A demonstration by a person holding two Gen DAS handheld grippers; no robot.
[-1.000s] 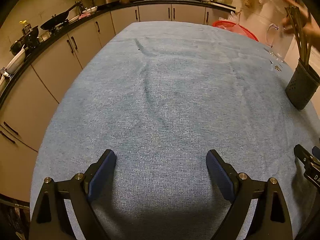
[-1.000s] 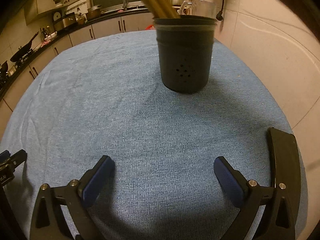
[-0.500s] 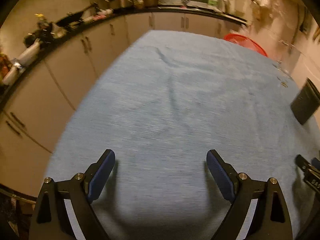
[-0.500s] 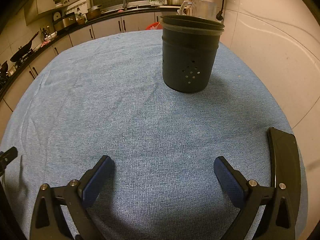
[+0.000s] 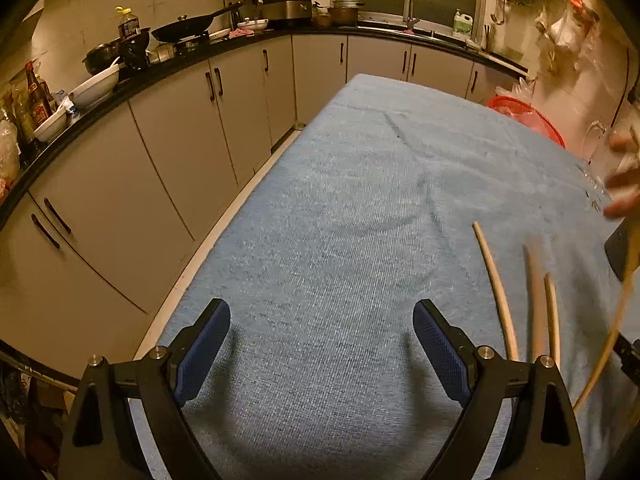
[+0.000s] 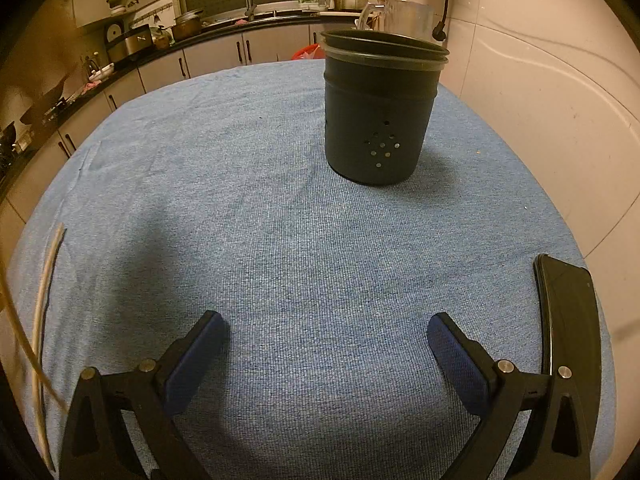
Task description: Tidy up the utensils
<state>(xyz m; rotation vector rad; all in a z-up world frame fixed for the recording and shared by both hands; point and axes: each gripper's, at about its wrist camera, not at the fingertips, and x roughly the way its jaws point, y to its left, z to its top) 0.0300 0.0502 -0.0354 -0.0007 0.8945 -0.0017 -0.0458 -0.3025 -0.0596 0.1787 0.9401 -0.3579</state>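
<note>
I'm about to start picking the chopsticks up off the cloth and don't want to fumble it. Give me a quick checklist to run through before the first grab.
1. Left claw open and holding nothing: ok.
2. Right claw open and holding nothing: ok.
3. Holder upright on the blue cloth: ok. Whether it is empty inside: cannot tell.
4. Chopsticks all at rest on the cloth: not ok; several lie flat, but one at the right edge looks blurred and raised.
5. A person's hand out of the work area: not ok; it is blurred above the cloth's right side.
6. Phone away from the chopsticks: ok.
</note>
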